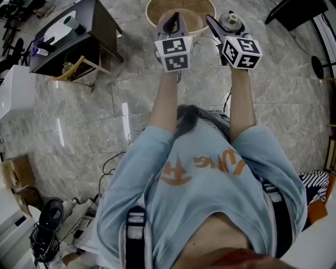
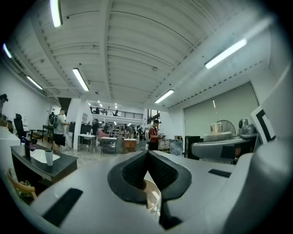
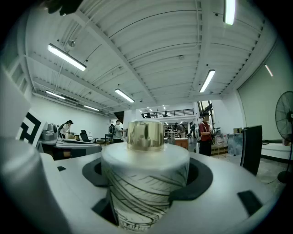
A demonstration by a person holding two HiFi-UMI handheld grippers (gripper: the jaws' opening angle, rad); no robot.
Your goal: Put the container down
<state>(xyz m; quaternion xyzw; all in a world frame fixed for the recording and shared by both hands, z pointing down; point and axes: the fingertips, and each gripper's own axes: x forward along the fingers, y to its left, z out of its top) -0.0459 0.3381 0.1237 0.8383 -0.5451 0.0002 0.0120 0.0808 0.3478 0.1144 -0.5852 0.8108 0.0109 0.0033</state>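
Right gripper view: container [image 3: 145,160] upright, cap up, clamped in the right hand-held gripper [image 3: 147,183]. Head view: held off the floor [image 1: 105,105], just right of a round wooden top [image 1: 202,8] lying lower, likely the landing spot. Left hand-held gripper [image 1: 175,21] closed, empty, over that top.

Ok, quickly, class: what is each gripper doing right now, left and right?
Left gripper: jaws closed, nothing between them.
Right gripper: jaws closed on the container, white with black line pattern.
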